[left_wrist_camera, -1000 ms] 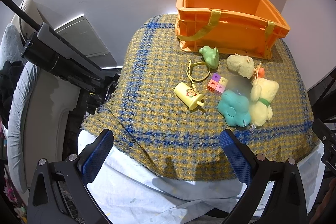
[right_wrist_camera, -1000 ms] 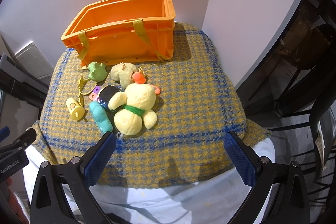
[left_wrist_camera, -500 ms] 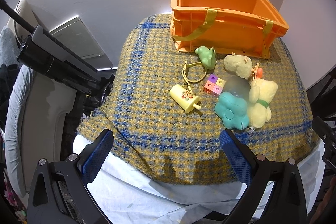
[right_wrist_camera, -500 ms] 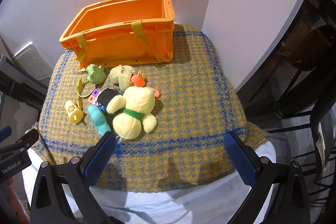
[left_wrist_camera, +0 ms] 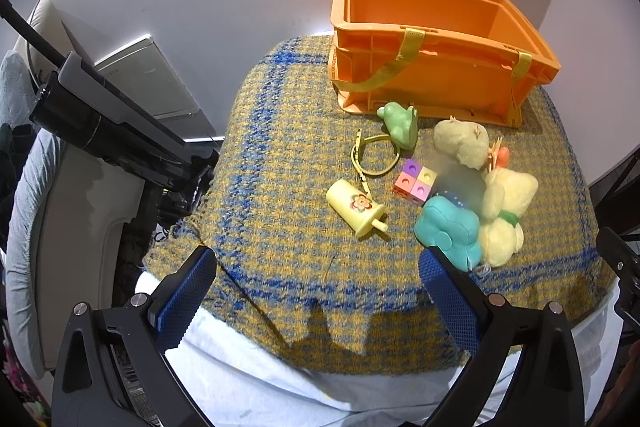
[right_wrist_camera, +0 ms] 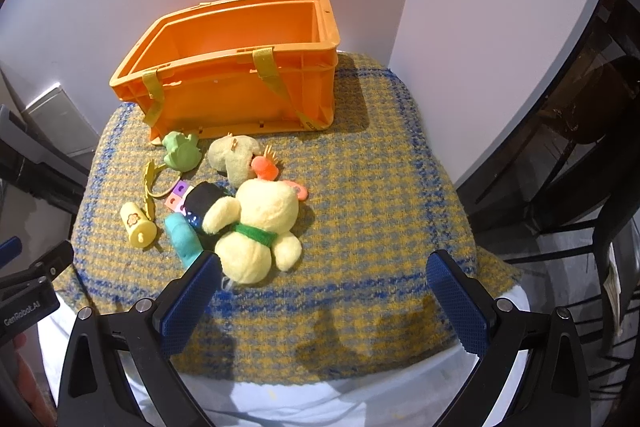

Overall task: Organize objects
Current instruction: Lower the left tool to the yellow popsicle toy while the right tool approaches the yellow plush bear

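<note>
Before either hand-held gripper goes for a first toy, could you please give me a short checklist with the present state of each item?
1. Orange crate upright with its opening free: ok; no toy shows inside, though its floor is not fully in view.
2. Left hand-held gripper open and holding nothing: ok.
3. Right hand-held gripper open and holding nothing: ok.
4. Yellow plush free to lift: not ok; its arm lies over the dark toy and the teal plush lies against that cluster.
5. Yellow cup toy clear of its neighbours: ok.
6. Strap free of the green frog: cannot tell.
</note>
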